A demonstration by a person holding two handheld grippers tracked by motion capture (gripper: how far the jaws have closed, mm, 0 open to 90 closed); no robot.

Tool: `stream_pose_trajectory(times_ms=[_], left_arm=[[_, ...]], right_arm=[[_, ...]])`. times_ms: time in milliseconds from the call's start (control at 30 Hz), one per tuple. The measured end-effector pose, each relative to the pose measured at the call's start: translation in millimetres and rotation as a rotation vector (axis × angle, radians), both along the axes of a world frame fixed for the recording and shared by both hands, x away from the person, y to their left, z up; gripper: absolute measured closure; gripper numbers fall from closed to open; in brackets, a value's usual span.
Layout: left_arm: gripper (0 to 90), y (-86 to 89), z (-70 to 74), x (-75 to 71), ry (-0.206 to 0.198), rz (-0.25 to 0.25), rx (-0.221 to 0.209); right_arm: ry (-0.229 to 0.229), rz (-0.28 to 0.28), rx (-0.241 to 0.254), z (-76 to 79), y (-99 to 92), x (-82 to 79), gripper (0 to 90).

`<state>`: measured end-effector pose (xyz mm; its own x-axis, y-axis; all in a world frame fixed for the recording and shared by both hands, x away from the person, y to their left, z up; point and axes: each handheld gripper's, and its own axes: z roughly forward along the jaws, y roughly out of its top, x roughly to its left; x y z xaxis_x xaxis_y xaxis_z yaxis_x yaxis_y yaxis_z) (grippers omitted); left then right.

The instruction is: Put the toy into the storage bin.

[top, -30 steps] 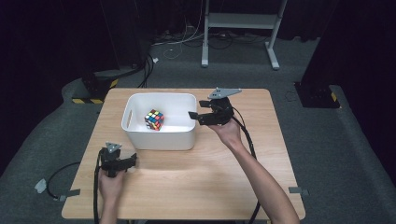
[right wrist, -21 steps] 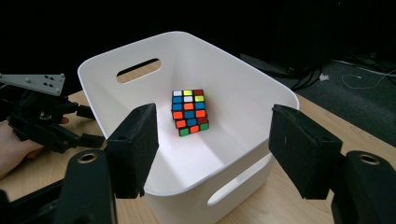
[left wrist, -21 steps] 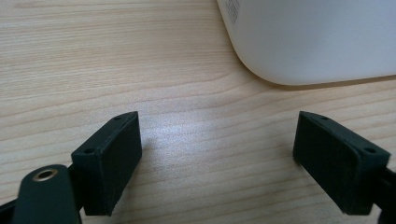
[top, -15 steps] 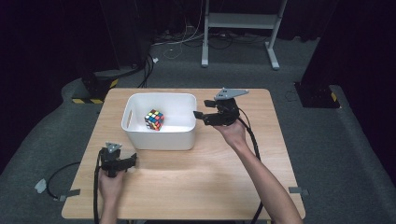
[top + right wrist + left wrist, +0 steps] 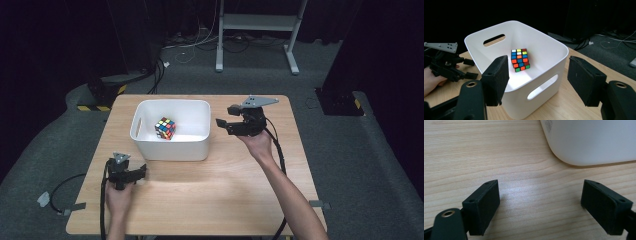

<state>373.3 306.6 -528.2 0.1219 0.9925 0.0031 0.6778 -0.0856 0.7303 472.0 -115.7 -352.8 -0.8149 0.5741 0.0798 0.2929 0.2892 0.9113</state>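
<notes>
A multicoloured puzzle cube point(image 5: 165, 128) point(image 5: 520, 60) lies on the floor of a white plastic bin point(image 5: 175, 147) point(image 5: 544, 50) at the back left of the wooden table point(image 5: 210, 190). My right gripper point(image 5: 225, 116) point(image 5: 540, 80) is held in the air just right of the bin, pointing at it, its jaws apart with nothing between them. My left gripper point(image 5: 141, 171) point(image 5: 541, 205) rests low over the table in front of the bin's near left corner point(image 5: 594, 142), open and empty. It also appears beyond the bin in the right gripper view point(image 5: 472, 68).
The bin has slotted handles in its end walls point(image 5: 541, 87). Bare wood lies in front of and to the right of the bin. Cables trail from both grippers off the table's near edge. A metal stand point(image 5: 255, 30) and cables sit on the grey floor behind the table.
My right gripper has drawn back to the right, away from the bin's right rim, and risen slightly. The left gripper and the cube have stayed put.
</notes>
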Motion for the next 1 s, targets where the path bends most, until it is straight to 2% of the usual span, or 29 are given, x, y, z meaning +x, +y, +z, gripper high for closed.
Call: stream_pose_trajectory(times_ms=[1000], left_arm=[[15.5,-0.1,0.0,0.0,0.000,0.000,0.000]], right_arm=[[-0.003,-0.068,0.038,-0.9,-42.2,-12.8,35.5]])
